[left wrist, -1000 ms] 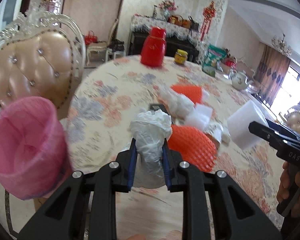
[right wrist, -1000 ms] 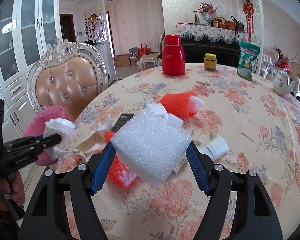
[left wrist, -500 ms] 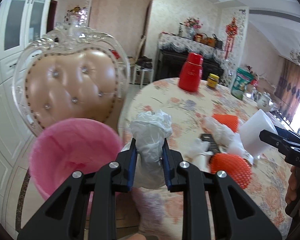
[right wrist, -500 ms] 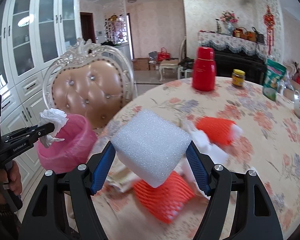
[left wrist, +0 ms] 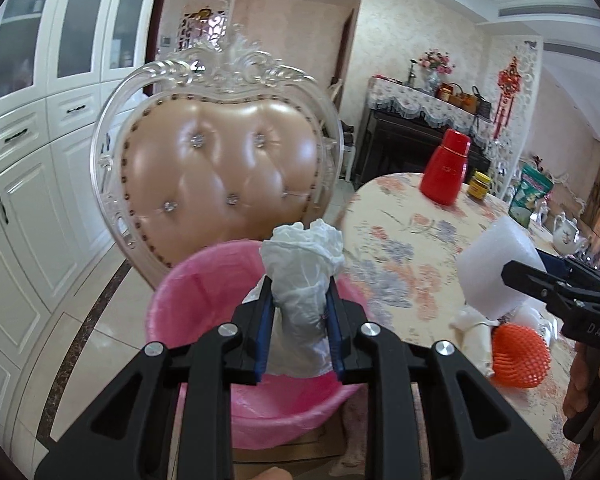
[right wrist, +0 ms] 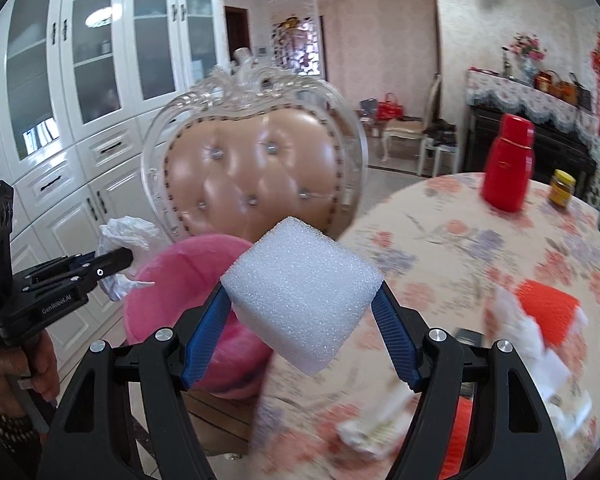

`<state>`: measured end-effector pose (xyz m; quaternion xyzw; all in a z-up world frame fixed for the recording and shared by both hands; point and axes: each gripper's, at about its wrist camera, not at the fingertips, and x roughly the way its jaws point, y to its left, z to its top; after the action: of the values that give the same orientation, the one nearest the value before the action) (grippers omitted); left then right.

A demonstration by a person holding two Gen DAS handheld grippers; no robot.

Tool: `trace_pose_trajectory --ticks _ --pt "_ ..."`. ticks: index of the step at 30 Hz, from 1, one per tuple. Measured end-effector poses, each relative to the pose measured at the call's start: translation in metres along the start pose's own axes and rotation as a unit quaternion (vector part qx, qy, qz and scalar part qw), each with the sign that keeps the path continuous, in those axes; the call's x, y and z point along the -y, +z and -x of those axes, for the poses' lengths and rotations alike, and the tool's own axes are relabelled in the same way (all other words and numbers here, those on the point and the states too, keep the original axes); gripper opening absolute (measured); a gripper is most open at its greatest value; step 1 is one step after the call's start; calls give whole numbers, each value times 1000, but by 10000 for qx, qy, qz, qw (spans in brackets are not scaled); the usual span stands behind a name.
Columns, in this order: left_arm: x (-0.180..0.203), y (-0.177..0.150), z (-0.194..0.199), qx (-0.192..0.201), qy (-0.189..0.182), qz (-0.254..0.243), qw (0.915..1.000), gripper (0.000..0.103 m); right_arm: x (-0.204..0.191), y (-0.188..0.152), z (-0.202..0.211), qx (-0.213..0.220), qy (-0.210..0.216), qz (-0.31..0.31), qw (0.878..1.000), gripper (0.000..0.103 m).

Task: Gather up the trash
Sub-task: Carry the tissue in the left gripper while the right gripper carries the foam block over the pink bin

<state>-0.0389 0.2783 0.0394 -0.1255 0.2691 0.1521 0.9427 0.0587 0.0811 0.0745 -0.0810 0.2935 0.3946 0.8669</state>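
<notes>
Beside floral table [left wrist: 400,264], "DAS"-marked right claw [right wrist: 300,300] grips foam block [right wrist: 300,292]; left claw [left wrist: 300,312] clamps crumpled plastic [left wrist: 300,280].

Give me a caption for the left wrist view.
Left tongs carry crumpled white plastic above the pink bin.

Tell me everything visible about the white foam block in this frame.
The white foam block is a chunky, roughly cuboid piece of open-cell foam with a coarse, bubbly surface and soft corners, clean and undamaged as far as shown. It is held in the air, tilted with one corner pointing down, clamped on two opposite sides by the blue pads of the right gripper. From the left wrist view it hangs above the flowered table edge. Nothing but the pads touches it.
</notes>
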Motion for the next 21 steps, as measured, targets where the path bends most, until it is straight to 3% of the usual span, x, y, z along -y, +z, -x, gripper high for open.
trace_pose_trajectory --ticks 12,21 --pt "-53 5 -13 -130 158 375 9991 25 -58 12 -65 -352 449 300 9979 68" --pt "-65 6 -24 -224 207 487 9984 28 -71 9 -98 -585 648 359 9955 71"
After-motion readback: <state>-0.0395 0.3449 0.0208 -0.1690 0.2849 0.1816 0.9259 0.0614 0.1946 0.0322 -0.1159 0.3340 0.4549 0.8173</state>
